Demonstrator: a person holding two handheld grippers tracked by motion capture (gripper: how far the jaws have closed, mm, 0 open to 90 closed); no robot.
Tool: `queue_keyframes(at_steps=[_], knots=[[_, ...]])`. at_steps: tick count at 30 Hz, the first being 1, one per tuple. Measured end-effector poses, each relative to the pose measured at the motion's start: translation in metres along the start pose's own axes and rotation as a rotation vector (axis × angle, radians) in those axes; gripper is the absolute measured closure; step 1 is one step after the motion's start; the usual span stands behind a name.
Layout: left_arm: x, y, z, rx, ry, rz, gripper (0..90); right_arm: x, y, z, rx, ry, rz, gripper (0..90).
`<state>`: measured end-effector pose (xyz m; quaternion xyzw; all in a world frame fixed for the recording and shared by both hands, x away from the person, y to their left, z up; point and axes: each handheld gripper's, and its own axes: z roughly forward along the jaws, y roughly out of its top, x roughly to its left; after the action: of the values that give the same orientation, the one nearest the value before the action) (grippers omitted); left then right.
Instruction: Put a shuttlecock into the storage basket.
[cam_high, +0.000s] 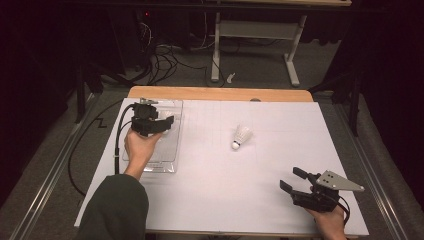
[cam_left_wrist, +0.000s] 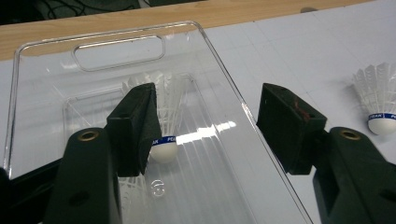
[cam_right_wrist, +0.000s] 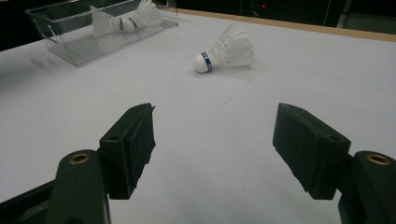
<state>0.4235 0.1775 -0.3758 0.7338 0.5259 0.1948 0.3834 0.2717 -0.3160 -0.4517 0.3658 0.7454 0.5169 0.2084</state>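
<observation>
Shuttlecocks are the things of this work: in the high view one shuttlecock on the table (cam_high: 242, 136) lies on the white sheet near the middle, well apart from the clear tray (cam_high: 172, 150) at the left, and its long axis runs from the feathers at the far side to the cork at your side, a little to the left. Your left gripper (cam_high: 167, 124) hangs over the tray with jaws apart and nothing between them; I judge that you have just put one in, so the step now is to fetch the other. In the left gripper view the shuttlecock in the tray (cam_left_wrist: 164, 135) lies on the tray floor with its cork toward you and its feathers toward the tray handle, and the wide jaws do not touch it. In the right gripper view your right gripper (cam_right_wrist: 212, 144) is wide open and empty, near the sheet; the free one points its cork to the left, so your next move needs a reach forward and a close on it.
</observation>
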Motion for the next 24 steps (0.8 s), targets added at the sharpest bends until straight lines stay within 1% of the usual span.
queue_keyframes(at_steps=[3, 6, 16, 19, 23, 24], knots=[[-0.001, -0.003, -0.004, -0.019, -0.003, -0.001, 39.1, 0.000, 0.000, 0.000, 0.000, 0.000, -0.001, 29.7], [-0.002, -0.007, -0.007, -0.032, 0.000, 0.008, 39.2, 0.000, 0.000, 0.000, 0.001, 0.000, -0.001, 29.7], [-0.005, -0.016, -0.019, -0.071, -0.015, 0.021, 38.9, 0.000, 0.000, 0.000, 0.000, 0.000, -0.002, 29.6], [-0.006, -0.019, -0.021, -0.083, -0.026, 0.021, 39.0, 0.000, 0.000, 0.000, 0.000, 0.000, -0.002, 29.7], [-0.009, -0.021, -0.024, -0.092, -0.026, 0.041, 39.3, 0.000, 0.000, 0.000, 0.000, 0.001, -0.003, 29.7], [-0.010, -0.021, -0.026, -0.102, -0.028, 0.045, 39.4, 0.000, 0.000, 0.000, 0.000, 0.001, -0.003, 29.6]])
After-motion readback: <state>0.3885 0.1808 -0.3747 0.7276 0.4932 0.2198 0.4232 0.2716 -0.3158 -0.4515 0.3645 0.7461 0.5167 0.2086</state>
